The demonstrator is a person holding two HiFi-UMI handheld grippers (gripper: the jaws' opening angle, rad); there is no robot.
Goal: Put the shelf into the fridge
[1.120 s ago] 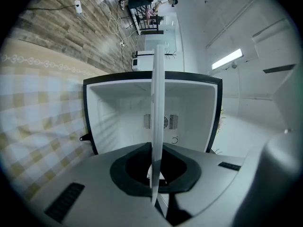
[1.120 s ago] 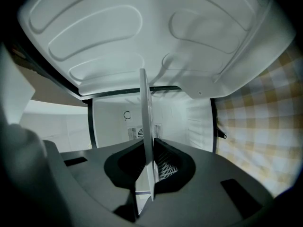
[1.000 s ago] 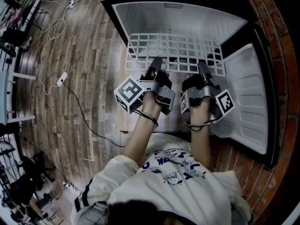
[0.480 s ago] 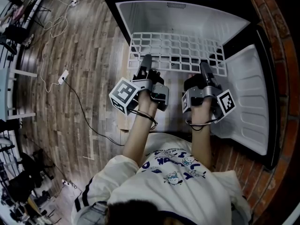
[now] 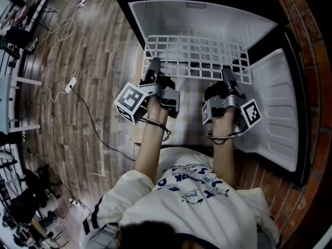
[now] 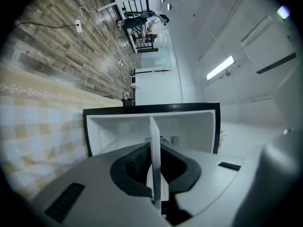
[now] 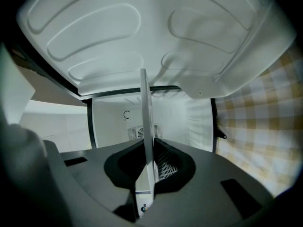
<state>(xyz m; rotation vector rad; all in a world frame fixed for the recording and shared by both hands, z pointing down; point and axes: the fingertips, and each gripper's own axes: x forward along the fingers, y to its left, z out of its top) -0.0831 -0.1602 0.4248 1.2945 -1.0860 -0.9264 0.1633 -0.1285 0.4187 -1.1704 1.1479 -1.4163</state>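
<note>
Across the fridge (image 5: 207, 17) mouth lies the shelf (image 5: 197, 56), partly inside the white cavity. The left gripper (image 5: 153, 66) and right gripper (image 5: 226, 74) each clamp its near edge.

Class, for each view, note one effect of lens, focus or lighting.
Head view: the wide-angle lens bows the wooden floor planks; lighting is even. Left gripper view: black vignette corners, glare from a ceiling lamp, left tool blurred close up. Right gripper view: the fridge door bulges; the shelf edge is soft.
</note>
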